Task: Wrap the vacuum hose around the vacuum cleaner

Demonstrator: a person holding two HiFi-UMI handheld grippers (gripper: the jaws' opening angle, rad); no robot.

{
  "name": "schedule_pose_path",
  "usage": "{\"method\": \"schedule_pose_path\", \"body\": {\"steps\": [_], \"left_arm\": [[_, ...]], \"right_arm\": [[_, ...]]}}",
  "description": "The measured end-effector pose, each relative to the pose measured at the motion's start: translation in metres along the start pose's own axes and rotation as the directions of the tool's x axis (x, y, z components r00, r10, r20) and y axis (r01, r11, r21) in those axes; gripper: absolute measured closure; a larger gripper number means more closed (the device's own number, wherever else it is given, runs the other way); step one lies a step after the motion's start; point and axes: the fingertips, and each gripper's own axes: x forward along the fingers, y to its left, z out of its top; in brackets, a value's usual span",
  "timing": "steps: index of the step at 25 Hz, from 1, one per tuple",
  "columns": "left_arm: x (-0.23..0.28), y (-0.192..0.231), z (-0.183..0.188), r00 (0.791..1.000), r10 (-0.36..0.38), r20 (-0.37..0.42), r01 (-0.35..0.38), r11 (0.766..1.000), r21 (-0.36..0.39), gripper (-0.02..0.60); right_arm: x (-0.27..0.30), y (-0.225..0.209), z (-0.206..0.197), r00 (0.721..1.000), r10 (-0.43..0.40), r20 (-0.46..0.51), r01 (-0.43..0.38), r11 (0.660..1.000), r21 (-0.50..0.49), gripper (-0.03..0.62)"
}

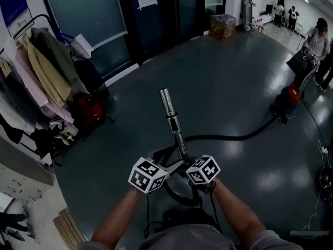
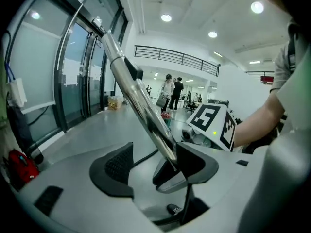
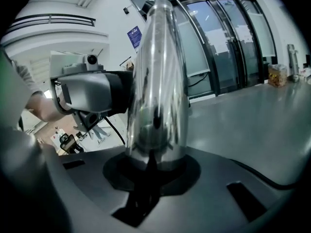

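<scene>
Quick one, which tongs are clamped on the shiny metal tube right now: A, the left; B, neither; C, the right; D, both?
C: in the right gripper view the right tongs are closed round the metal tube, while in the left gripper view the left tongs stand apart, with the tube only leaning against one side.

1. Dark glossy floor (image 1: 234,87) reflects the ceiling lights (image 2: 166,18).
2. Glass doors (image 1: 88,20) line the far wall.
3. Coats (image 1: 44,69) hang at left.
4. Box (image 1: 222,26) near the doors.
5. Railed balcony (image 2: 175,57) above.
</scene>
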Motion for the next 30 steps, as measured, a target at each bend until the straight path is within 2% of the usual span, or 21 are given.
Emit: {"method": "schedule_pose_path", "body": {"steps": [4,7,10,13,16,18,20,22,24,26,28,30], "left_arm": [[-0.006,0.007,0.033,0.996,0.084,-0.02,-0.08,0.984,0.162,0.311],[-0.007,0.001,0.06,0.991,0.127,-0.047,-0.107,0.946,0.305,0.311],[-0.004,-0.005,0.075,0.982,0.176,-0.074,-0.131,0.903,0.408,0.311],[0.006,-0.012,0.081,0.974,0.195,-0.114,-0.115,0.862,0.494,0.311],[0.016,-0.008,0.082,0.963,0.202,-0.179,-0.068,0.823,0.563,0.311],[0.023,-0.003,0.079,0.947,0.203,-0.248,-0.003,0.779,0.627,0.311],[0.03,0.002,0.072,0.92,0.189,-0.343,0.106,0.722,0.683,0.311],[0.038,0.006,0.063,0.881,0.154,-0.447,0.239,0.67,0.703,0.311],[0.045,0.013,0.048,0.827,0.115,-0.55,0.377,0.613,0.694,0.311],[0.051,0.024,0.027,0.76,0.085,-0.645,0.5,0.557,0.663,0.311],[0.056,0.042,0.009,0.699,0.063,-0.712,0.589,0.514,0.623,0.311],[0.061,0.06,-0.003,0.656,0.036,-0.754,0.652,0.477,0.59,0.311]], "right_arm": [[-0.014,-0.024,0.007,0.998,0.035,-0.051,-0.036,0.999,-0.02,0.528],[-0.021,-0.035,0.011,0.992,0.068,-0.106,-0.072,0.997,-0.038,0.528],[-0.023,-0.045,0.01,0.979,0.093,-0.179,-0.105,0.993,-0.056,0.528],[-0.024,-0.053,0.004,0.957,0.12,-0.264,-0.143,0.987,-0.071,0.528],[-0.022,-0.055,-0.002,0.926,0.142,-0.349,-0.19,0.976,-0.106,0.528],[-0.02,-0.056,-0.01,0.9,0.152,-0.408,-0.223,0.966,-0.131,0.528],[-0.017,-0.059,-0.018,0.873,0.151,-0.464,-0.247,0.957,-0.153,0.528],[-0.011,-0.064,-0.02,0.849,0.138,-0.51,-0.259,0.95,-0.173,0.528],[-0.001,-0.071,-0.019,0.831,0.117,-0.543,-0.258,0.947,-0.191,0.528],[0.011,-0.076,-0.017,0.817,0.1,-0.568,-0.256,0.945,-0.203,0.528],[0.019,-0.08,-0.01,0.807,0.092,-0.583,-0.256,0.945,-0.205,0.528],[0.025,-0.084,-0.002,0.803,0.086,-0.589,-0.243,0.951,-0.192,0.53]]}}
